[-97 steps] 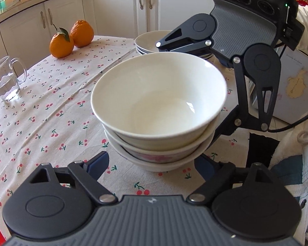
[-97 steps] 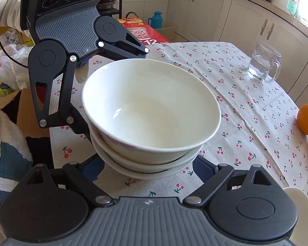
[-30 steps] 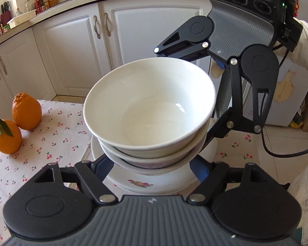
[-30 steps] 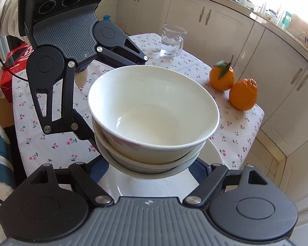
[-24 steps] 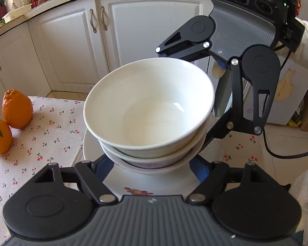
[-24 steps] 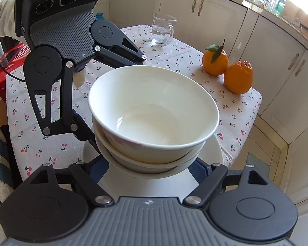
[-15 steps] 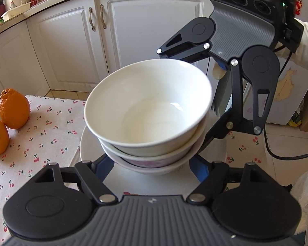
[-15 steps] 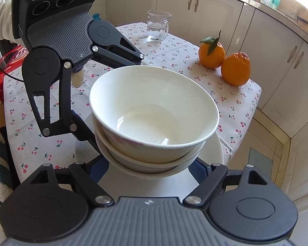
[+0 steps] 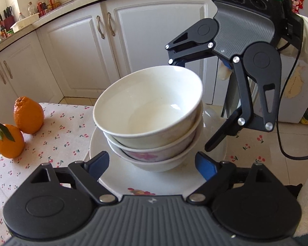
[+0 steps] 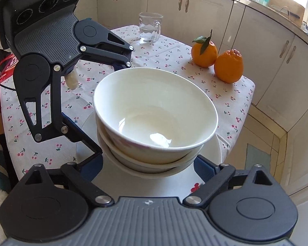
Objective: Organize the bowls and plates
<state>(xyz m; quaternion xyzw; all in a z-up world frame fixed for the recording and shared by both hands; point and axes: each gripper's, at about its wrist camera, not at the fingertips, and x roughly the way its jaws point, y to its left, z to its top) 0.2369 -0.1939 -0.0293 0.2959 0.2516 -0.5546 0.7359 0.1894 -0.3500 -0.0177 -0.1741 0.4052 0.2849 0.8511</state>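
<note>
**Left wrist view: bowl stack parked on the plate, both grippers spread around it**

Left wrist view first, scanning left to right. At about 9 o'clock two oranges [image 9: 20,131] sit on the cherry-print tablecloth [image 9: 57,127], well clear of the action. Dead center is the stack of bowls [image 9: 152,119], three nested, looking like it's resting on the white plate [image 9: 113,174] near the table's edge. The left gripper [image 9: 152,164] has its blue fingers [image 9: 99,162] spread wide either side of the stack's base, and neither pad seems to touch the bottom bowl, so I'd call it wide and empty. Over at 2 o'clock the right gripper [image 9: 187,104] comes in from the opposite side, also spread around the stack.

Right wrist camera, same sweep: the left gripper [image 10: 110,110] is at 10 o'clock, the bowl stack [image 10: 154,114] in the middle, a glass mug [image 10: 149,27] at 12 o'clock and the oranges [image 10: 215,59] at 2 o'clock. The right gripper [image 10: 147,167] straddles the lowest bowl, its blue fingertips [image 10: 203,169] apart; a light touch on the far side I can't rule out.

What matters for the next move: the stack sits straight ahead at 12 o'clock of both grippers, squarely between them, about equally near each. It stands upright, no real long axis, so backing either tool out toward 6 o'clock should clear it. Clipping the rim while pulling back is the risk, I reckon.
</note>
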